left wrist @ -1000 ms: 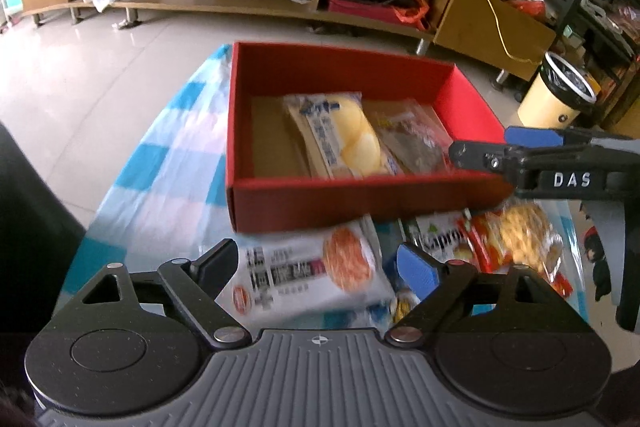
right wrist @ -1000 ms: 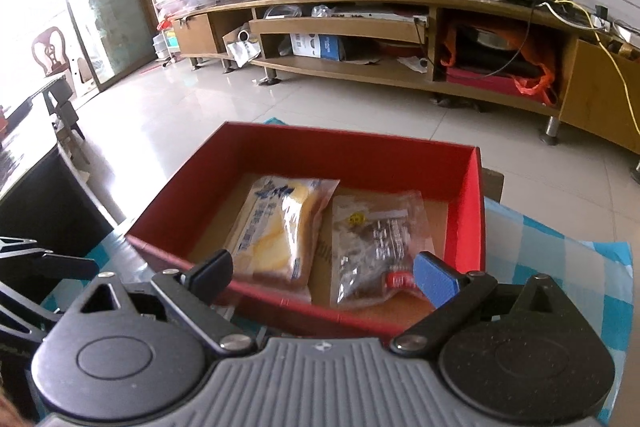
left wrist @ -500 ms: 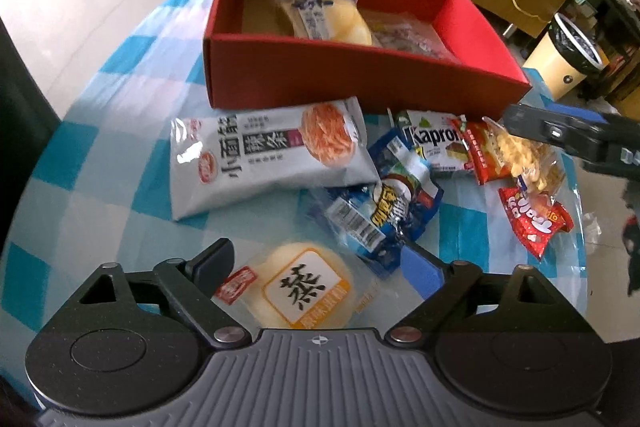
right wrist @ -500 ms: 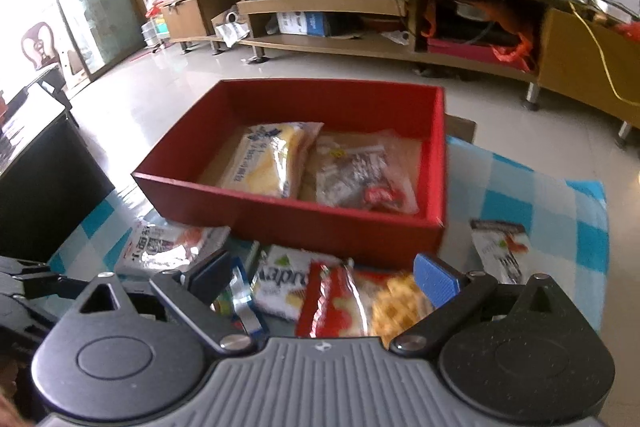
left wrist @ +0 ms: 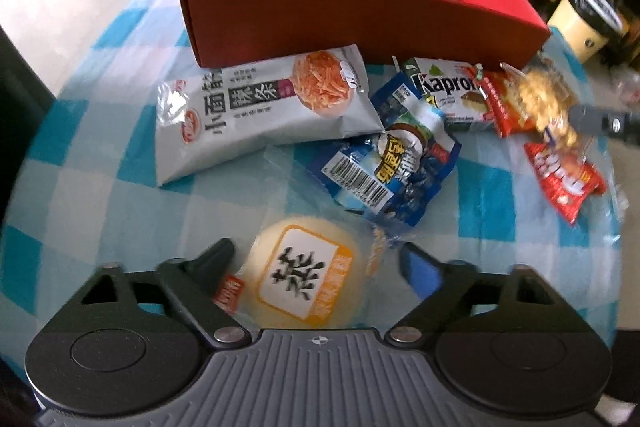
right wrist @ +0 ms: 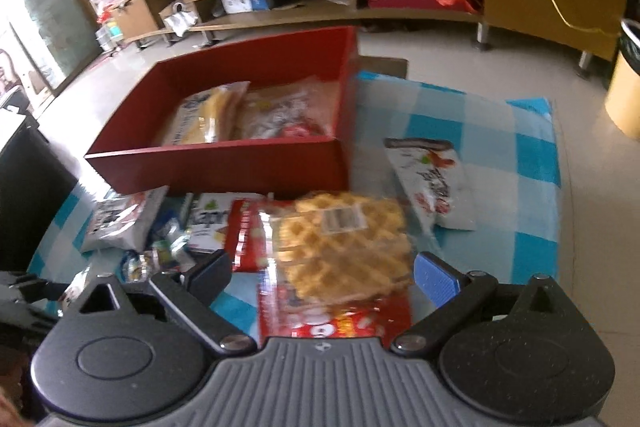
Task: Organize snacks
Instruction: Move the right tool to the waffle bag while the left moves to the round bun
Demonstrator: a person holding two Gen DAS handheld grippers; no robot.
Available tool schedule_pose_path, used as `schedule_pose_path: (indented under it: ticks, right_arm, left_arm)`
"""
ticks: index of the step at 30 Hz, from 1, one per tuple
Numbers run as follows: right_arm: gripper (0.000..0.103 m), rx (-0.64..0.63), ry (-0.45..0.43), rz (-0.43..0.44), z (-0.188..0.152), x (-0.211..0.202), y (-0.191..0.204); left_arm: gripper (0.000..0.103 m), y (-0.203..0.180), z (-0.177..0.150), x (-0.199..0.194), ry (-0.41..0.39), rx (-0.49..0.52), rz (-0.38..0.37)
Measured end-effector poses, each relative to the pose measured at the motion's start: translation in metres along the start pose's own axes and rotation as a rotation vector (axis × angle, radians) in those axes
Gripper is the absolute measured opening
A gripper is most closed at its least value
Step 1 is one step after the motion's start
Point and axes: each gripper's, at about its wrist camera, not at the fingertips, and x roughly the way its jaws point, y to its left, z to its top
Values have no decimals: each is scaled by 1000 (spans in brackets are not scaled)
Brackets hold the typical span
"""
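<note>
Red cardboard forms the box (left wrist: 360,15) at the far edge of a table covered in a blue-and-white checked cloth (left wrist: 92,195); two wrapped snacks already lie inside it, and the rest are scattered along its near wall. The left gripper (left wrist: 316,263) points steeply down over a round yellow cake in clear wrap (left wrist: 304,275) near the table's near edge, and its jaws are closing with the cake between them, the pads not yet pressing. The right gripper (right wrist: 320,275) hangs with its jaws spread over a waffle packet (right wrist: 344,243) lying atop a red packet (right wrist: 332,319), close to the box's near right corner. Trouble looks likely in a few ways. The clear film is slick and loose, so the closing pads may pinch only wrap and let the cake slide, or squash the soft cake. The blue packet (left wrist: 392,163) lies just beside it and could be dragged along. On the right, a grab at the waffles might catch the red packet beneath too.
</note>
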Motion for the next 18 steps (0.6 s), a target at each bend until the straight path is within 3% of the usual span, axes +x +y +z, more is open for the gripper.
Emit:
schedule_pose_path:
  ticks: [6,13,18]
  right_arm:
    - [98,29,28,-20,2,6,-12]
    - [98,132,28,-27,15,22,-32]
    - [97,174,53,55,21,38,-28]
  left_arm:
    - [67,-3,-6,-7,-7,32,1]
    - [65,-7,-14,-13,-4,32,-25]
    - [66,-4,-14,-13,5,18,-32]
